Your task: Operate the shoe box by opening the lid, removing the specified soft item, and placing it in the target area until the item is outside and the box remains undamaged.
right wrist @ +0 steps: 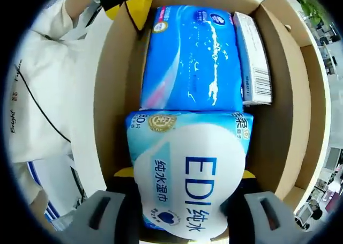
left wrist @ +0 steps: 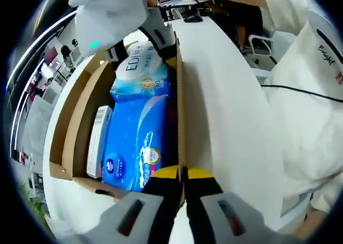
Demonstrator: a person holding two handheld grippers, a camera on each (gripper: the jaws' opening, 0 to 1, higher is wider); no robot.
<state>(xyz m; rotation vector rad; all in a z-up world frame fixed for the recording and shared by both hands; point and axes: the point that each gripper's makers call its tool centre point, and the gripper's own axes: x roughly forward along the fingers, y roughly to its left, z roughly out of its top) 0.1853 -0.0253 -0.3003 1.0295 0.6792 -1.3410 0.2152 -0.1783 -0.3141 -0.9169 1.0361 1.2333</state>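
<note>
EDI wipes pack [right wrist: 187,185] between right claw [right wrist: 185,222] jaws — inside shoe box [right wrist: 115,94]

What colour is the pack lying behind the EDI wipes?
Bright blue, with white water-splash print; the blue pack shows best in the right gripper view.

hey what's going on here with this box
A person is working an open shoe box with two hand-held grippers. The left gripper is shut on the raised lid's edge, holding it up. The right gripper grips the wet wipes pack, which sits inside beside a blue tissue pack and a small carton.
</note>
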